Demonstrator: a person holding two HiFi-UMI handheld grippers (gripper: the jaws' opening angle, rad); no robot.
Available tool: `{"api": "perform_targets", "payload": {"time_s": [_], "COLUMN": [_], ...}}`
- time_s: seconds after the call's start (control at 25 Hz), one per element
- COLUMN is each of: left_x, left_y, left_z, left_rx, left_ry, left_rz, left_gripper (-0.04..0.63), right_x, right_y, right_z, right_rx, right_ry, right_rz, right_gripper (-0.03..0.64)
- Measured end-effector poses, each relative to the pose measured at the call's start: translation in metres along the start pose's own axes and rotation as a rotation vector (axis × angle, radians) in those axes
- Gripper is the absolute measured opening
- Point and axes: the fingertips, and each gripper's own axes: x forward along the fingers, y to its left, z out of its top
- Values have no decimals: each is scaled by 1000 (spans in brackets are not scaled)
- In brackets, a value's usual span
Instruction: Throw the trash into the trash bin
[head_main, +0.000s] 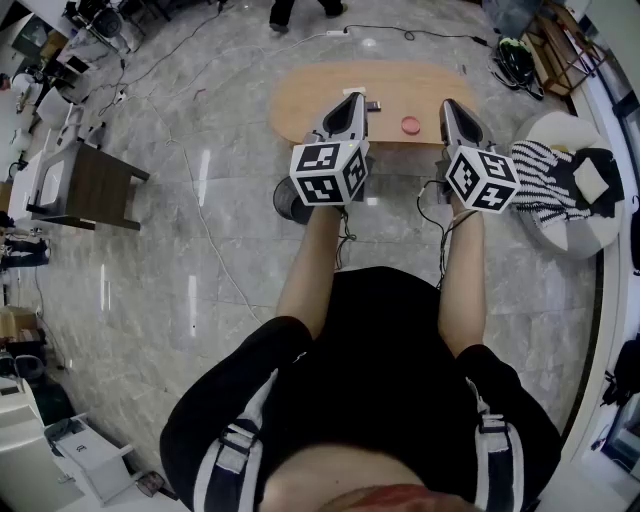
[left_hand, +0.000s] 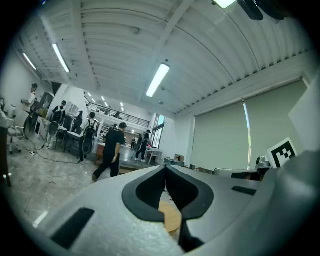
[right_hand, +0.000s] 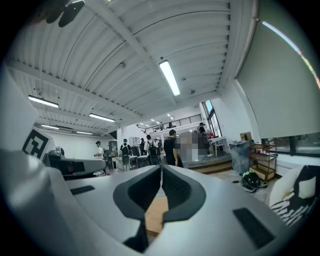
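While the person (head_main: 380, 400) stands at the near side of the low wooden table (head_main: 310, 105), both claws are held out flat over its near edge. The left claw (head_main: 353, 97) has its two jaws pressed together with nothing between them. Only a bit of table top shows under the tips. The right claw (head_main: 450, 103) is pressed together too, and it holds nothing.

A small pink round thing (head_main: 411, 125) lies on the table, close to the near edge. It sits between the two claws, closer to the right claw, and neither claw touches it. A tiny pale-and-dark thing (head_main: 372, 104) lies on the table just beside the left claw's tip.

On the floor at the table's near side, a dark round thing (head_main: 287, 203) peeks out from under the left claw's marker cube (head_main: 328, 172). It may be the bin, but I cannot be sure. To the right of the table is a white round seat (head_main: 590, 238) with a striped cloth (head_main: 540, 178) on it.
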Motion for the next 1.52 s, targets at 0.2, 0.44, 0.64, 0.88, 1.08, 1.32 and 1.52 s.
{"api": "perform_targets", "payload": {"time_s": [0.2,0.44,0.64,0.88,1.08,1.32,1.52], "left_x": [2,0,-6,-8,5,21,40], "left_y": [-10,-20,-8,6,0,-8,-6], "left_z": [-2,-11,-30,-36,-31,-17,-8], "left_rx": [-21,-68,-93,-79,-69,-39,-36], "left_ry": [-5,-11,38,71,72,52,25], "left_rz": [-6,-55,-3,61,62,32,9], "left_gripper": [9,9,9,9,9,9,9], "right_x": [-4,-8,-8,0,5,9,14], "right_y": [-9,-15,-32,-38,-44,-50,-57], "right_z": [-1,6,-1,-15,-6,-9,5], "right_rx": [11,51,97,154,158,180,139], "right_ry": [2,-90,-98,-84,-90,-39,-65], "right_rz": [16,7,-7,-12,8,46,44], "right_gripper": [16,15,15,17,17,17,17]}}
